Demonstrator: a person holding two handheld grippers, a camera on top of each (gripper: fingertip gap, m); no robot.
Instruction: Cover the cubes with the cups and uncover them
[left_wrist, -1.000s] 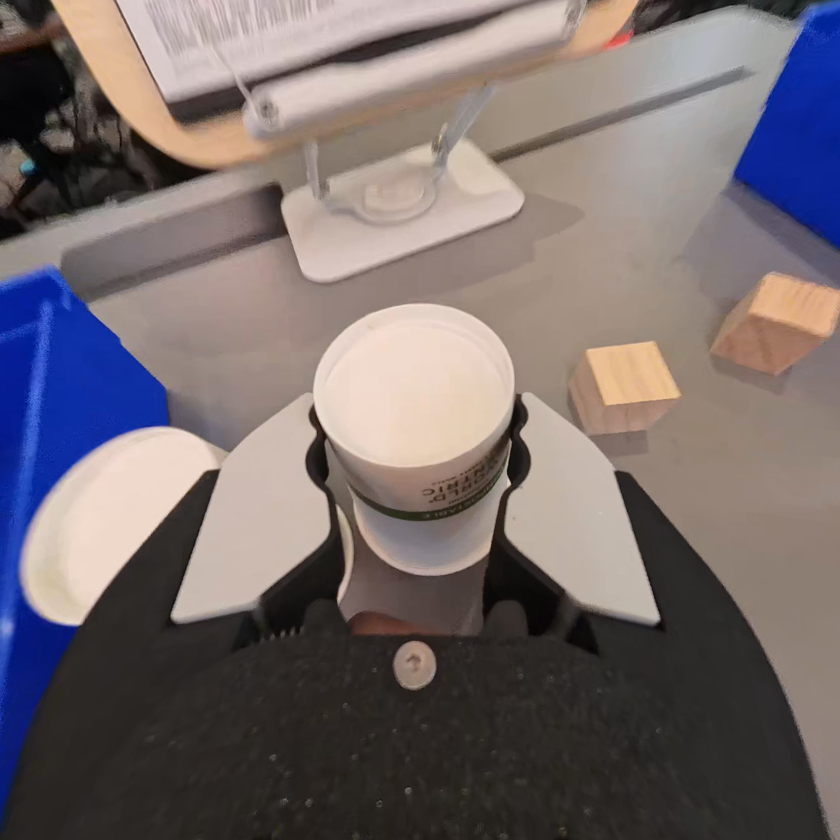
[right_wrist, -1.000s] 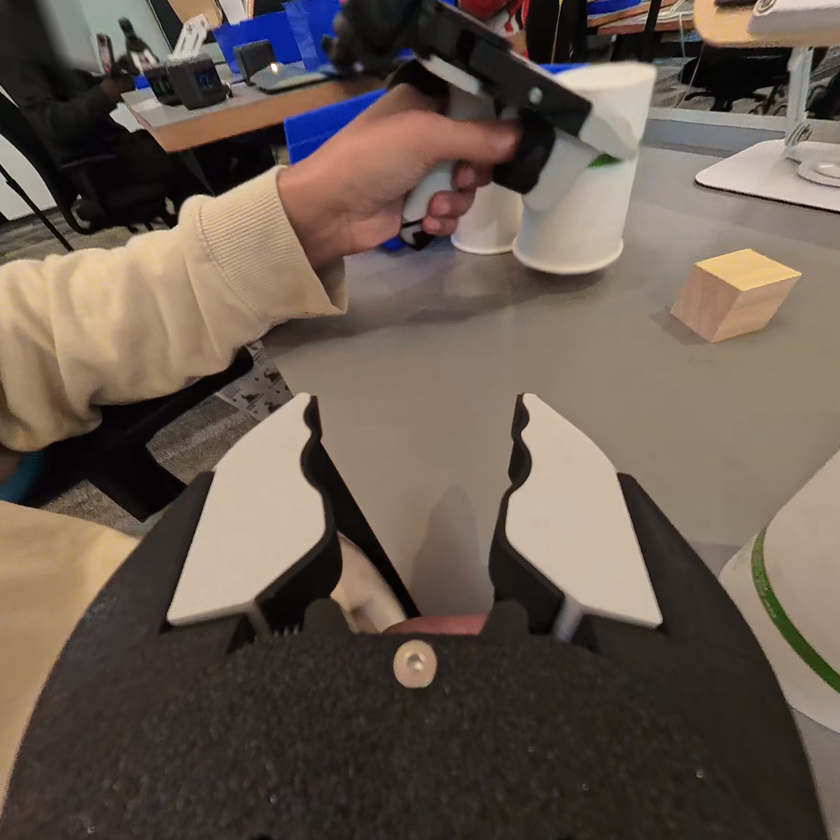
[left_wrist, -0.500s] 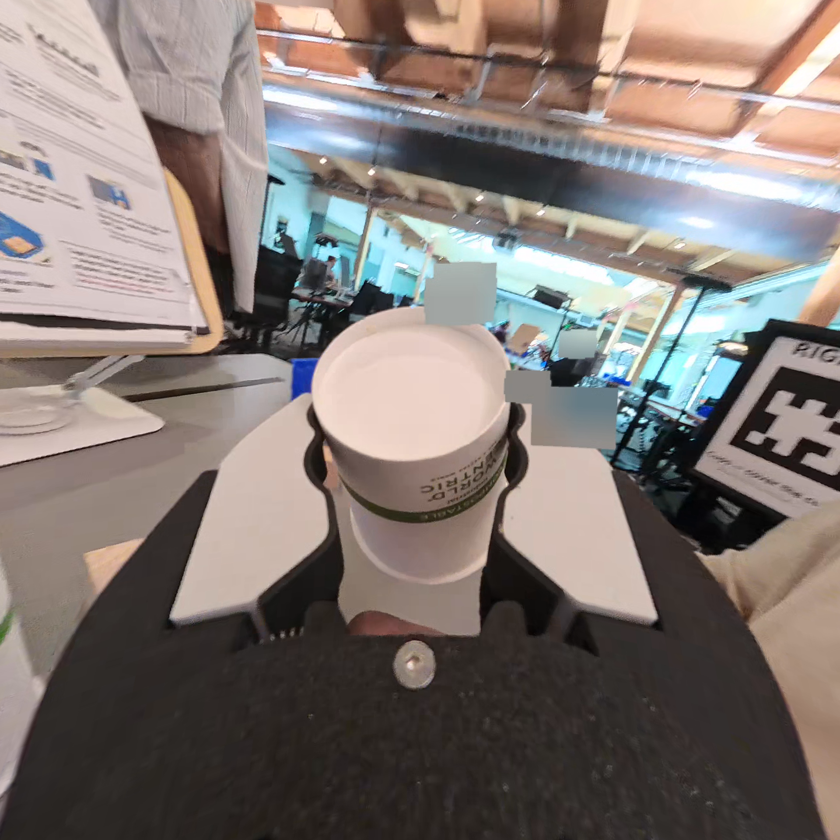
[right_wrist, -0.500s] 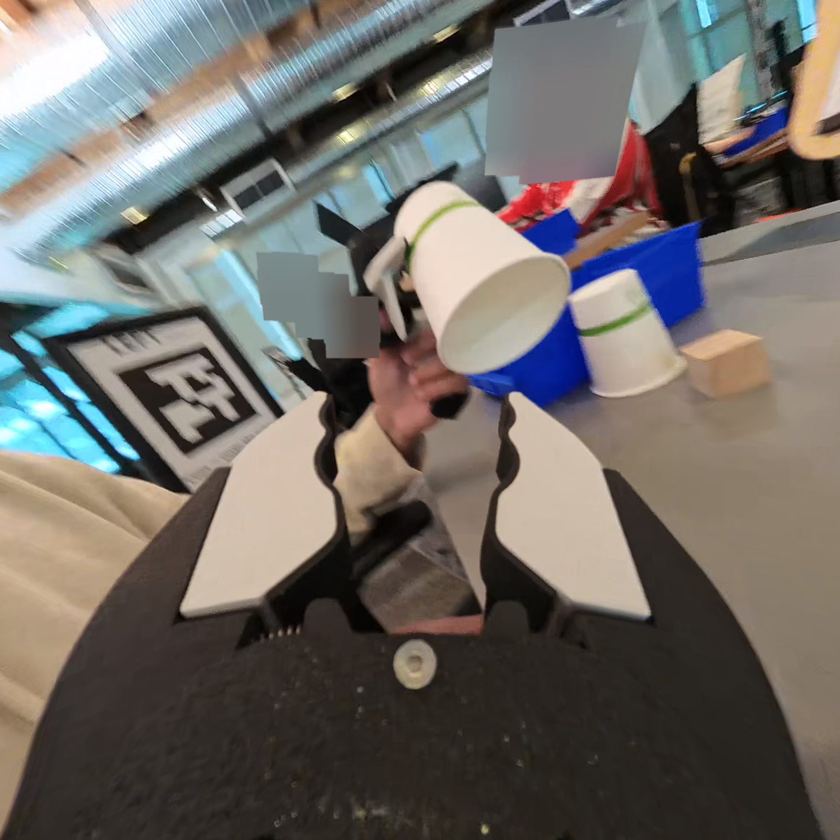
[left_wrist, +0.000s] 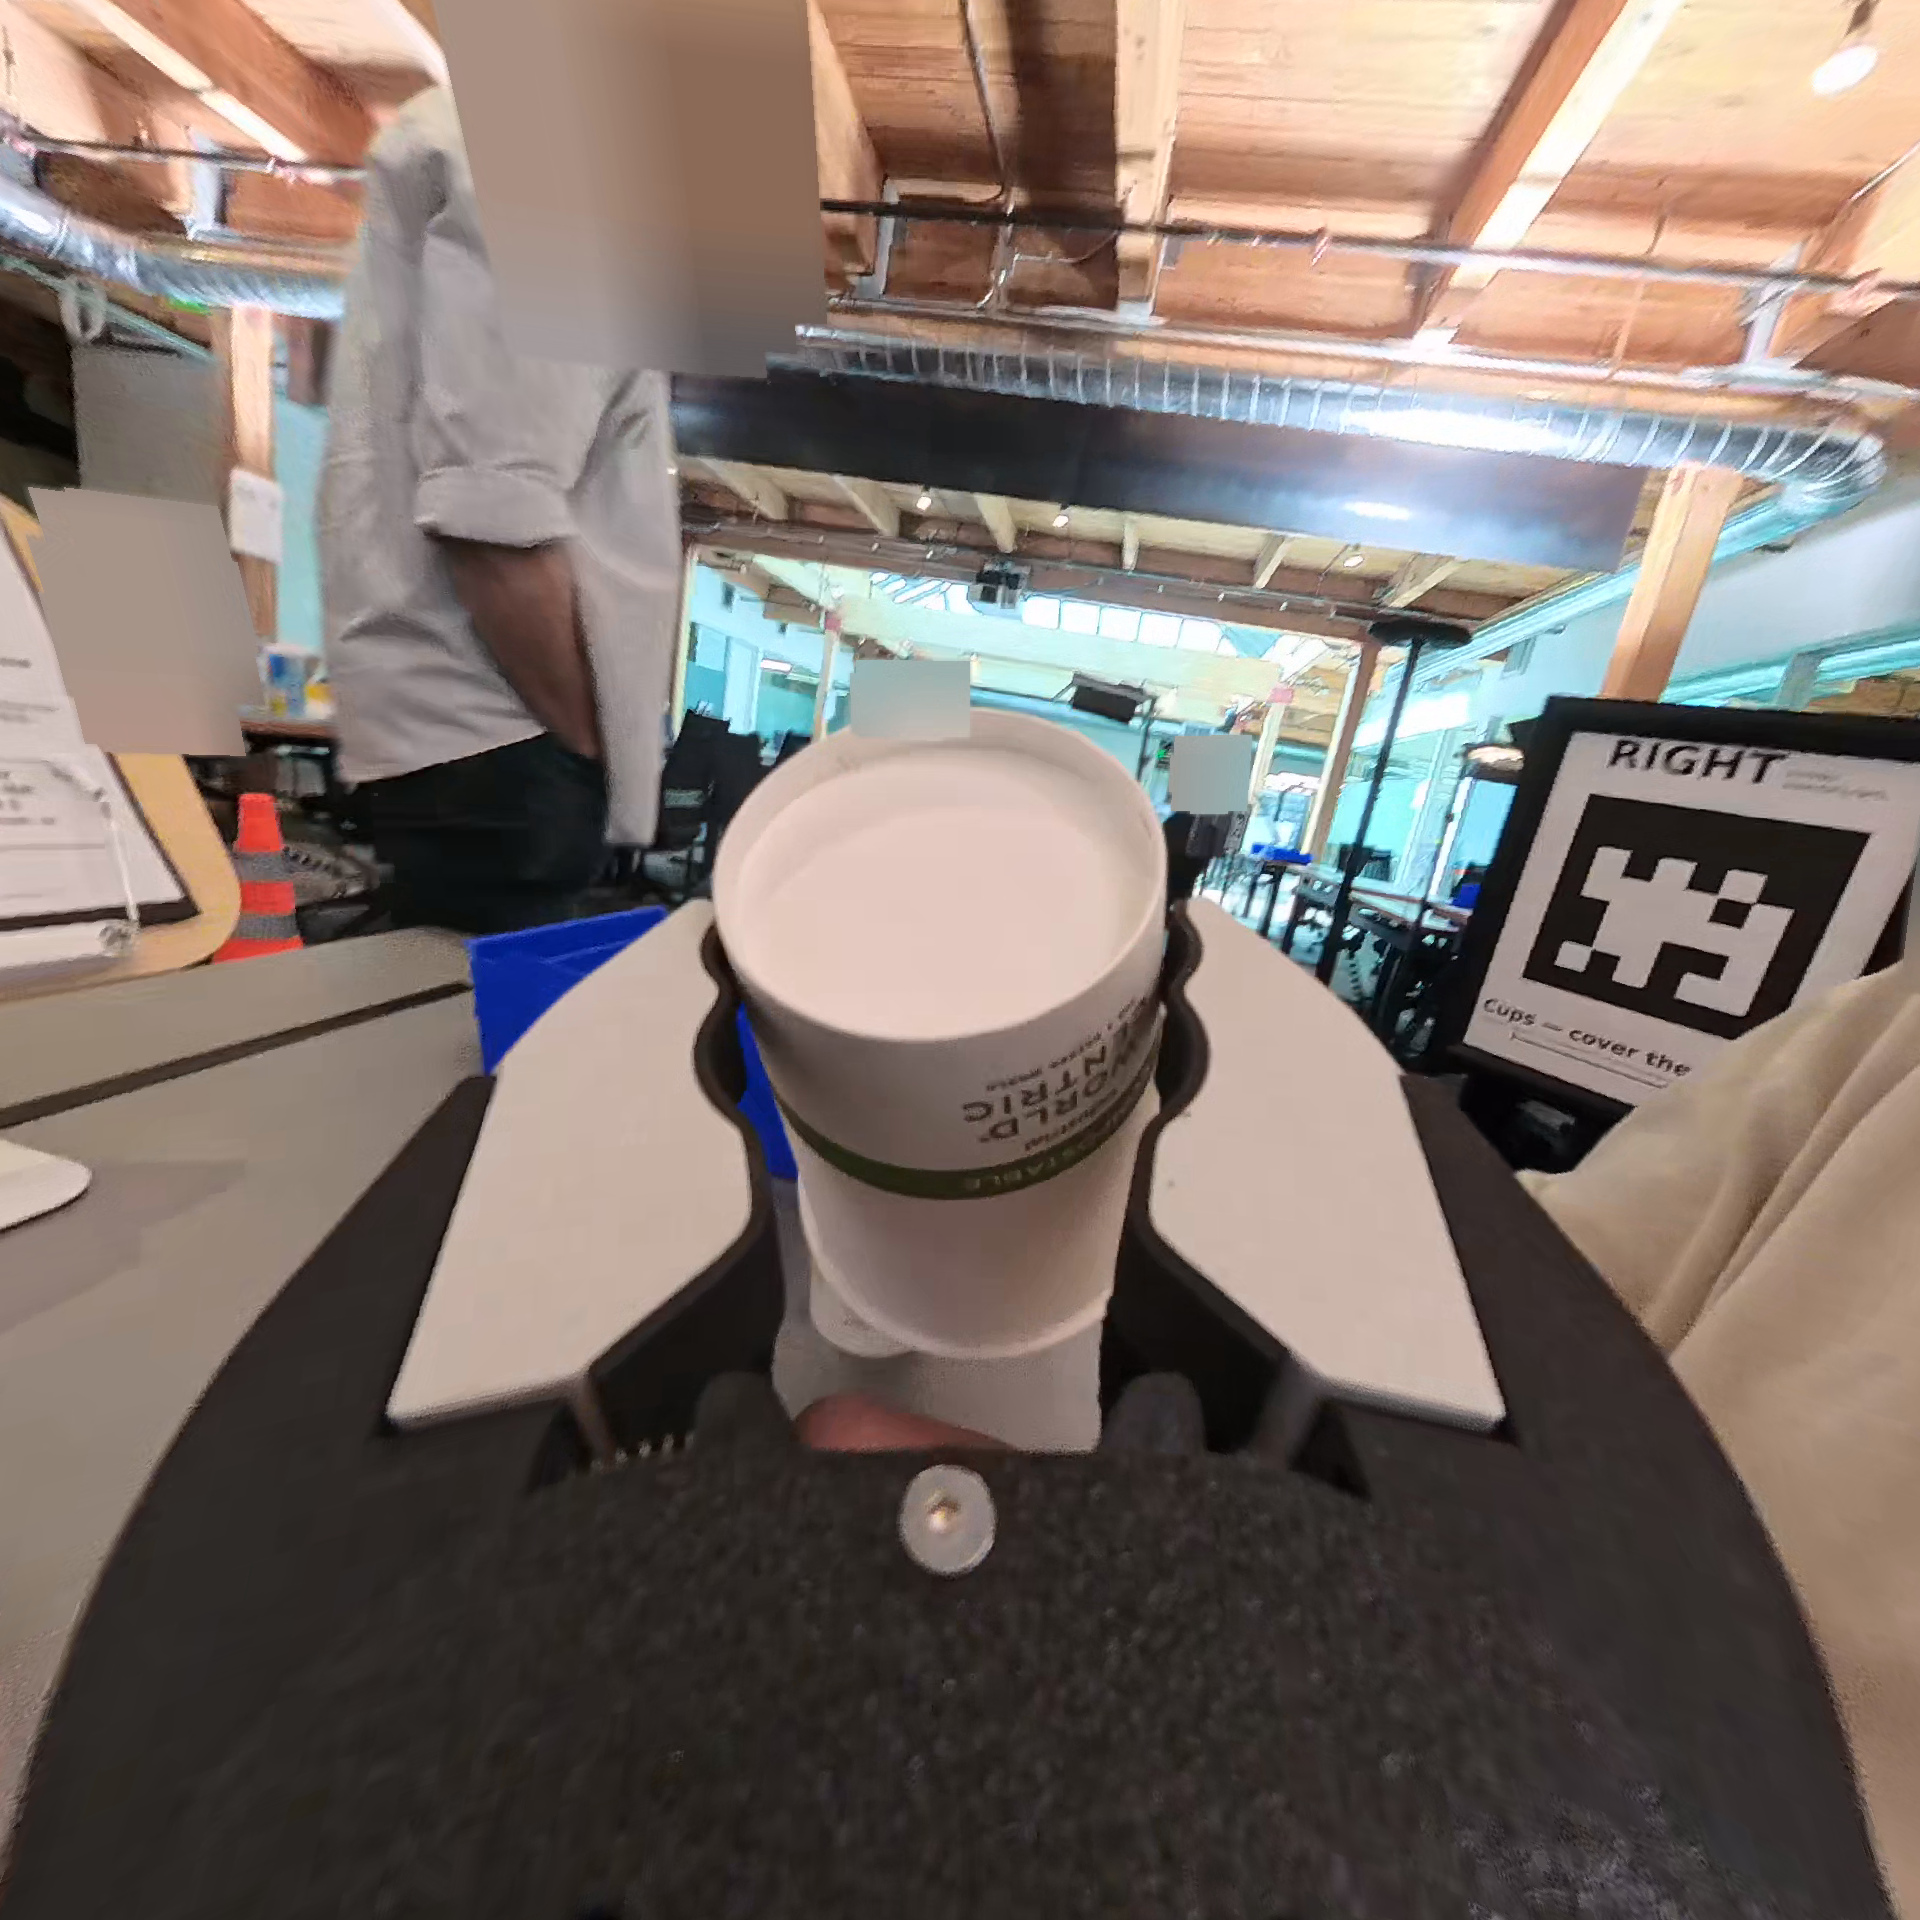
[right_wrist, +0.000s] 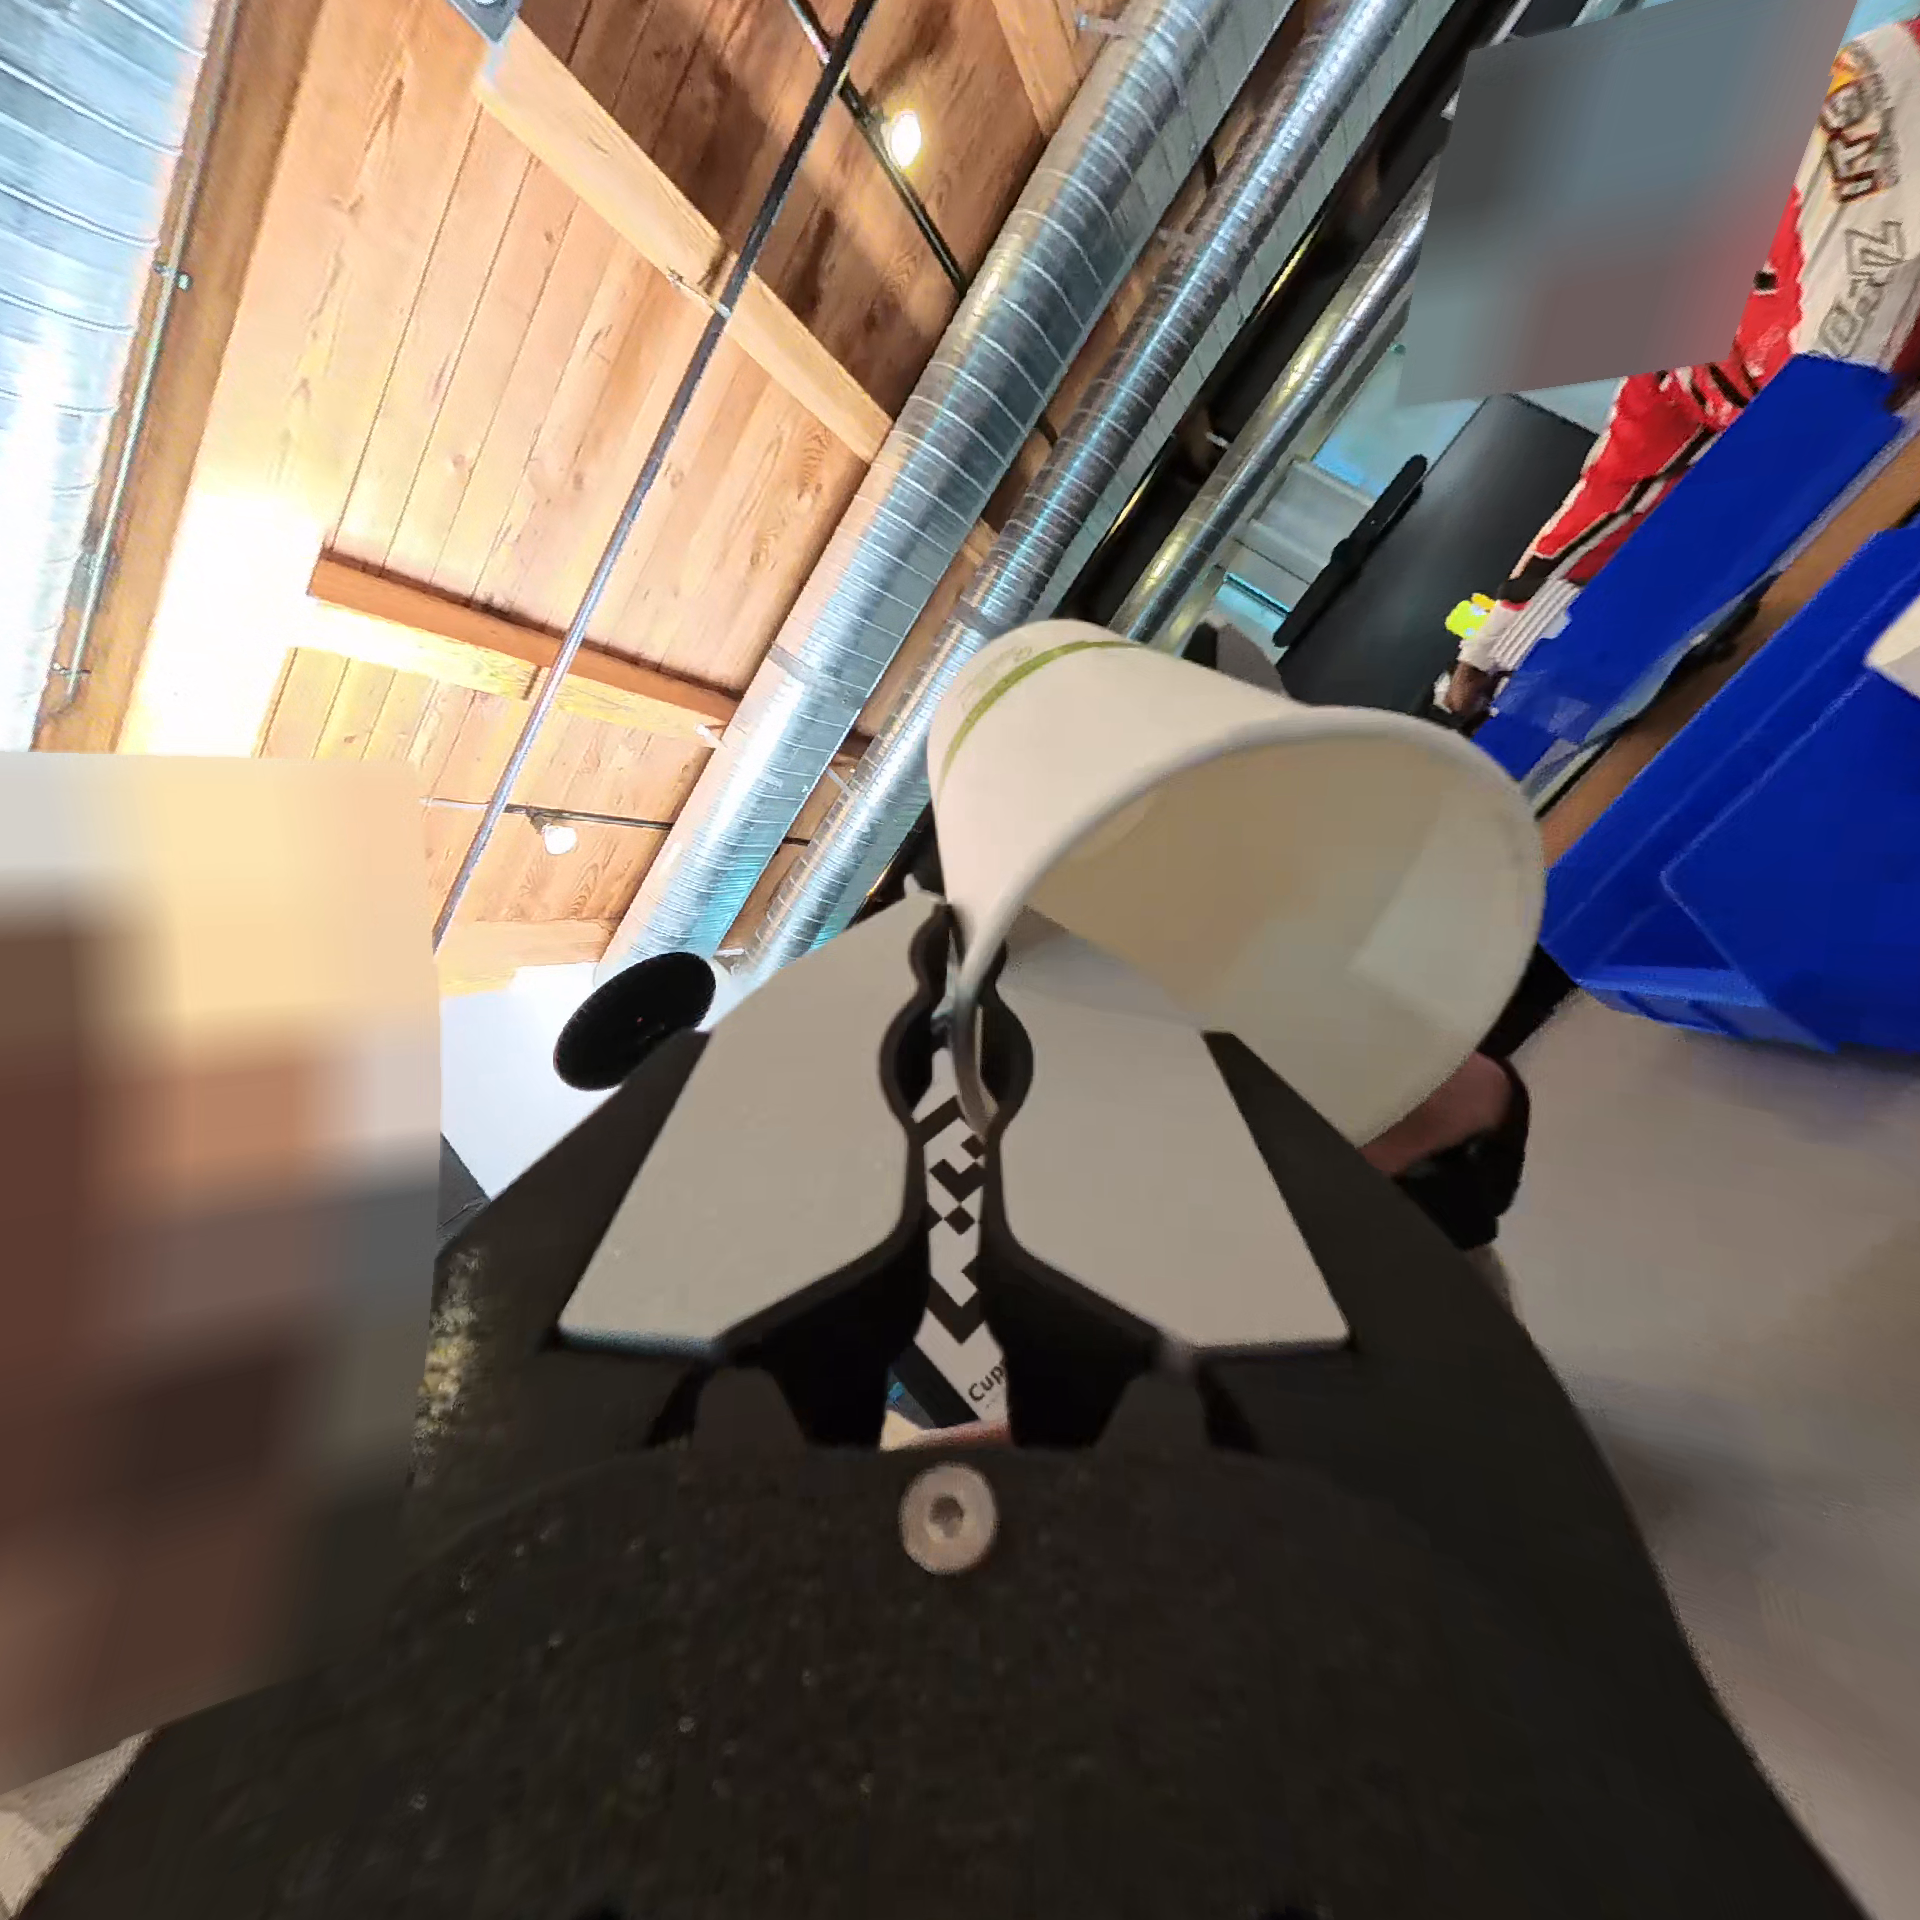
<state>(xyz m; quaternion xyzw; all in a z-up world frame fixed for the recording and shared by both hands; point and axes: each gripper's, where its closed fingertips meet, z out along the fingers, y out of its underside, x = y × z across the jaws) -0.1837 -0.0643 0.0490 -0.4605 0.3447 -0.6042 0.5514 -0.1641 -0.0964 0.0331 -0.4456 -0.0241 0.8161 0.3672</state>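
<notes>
The white paper cup (left_wrist: 940, 997) sits clamped between my left tongs (left_wrist: 948, 1003), base toward the camera, lifted clear of the grey counter (left_wrist: 208, 1122) (green band around it). My right tongs (right_wrist: 961, 1013) are nearly closed, empty. In their view the cup (right_wrist: 1226, 883) hangs at one o'clock, mouth open, blue bins (right_wrist: 1766, 831) at three.

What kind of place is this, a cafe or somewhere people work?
Probably a shared workshop or open-plan lab, not a cafe: exposed timber ceiling with bare silver ducts, blue storage bins on a grey table, and a traffic cone on the floor.
</notes>
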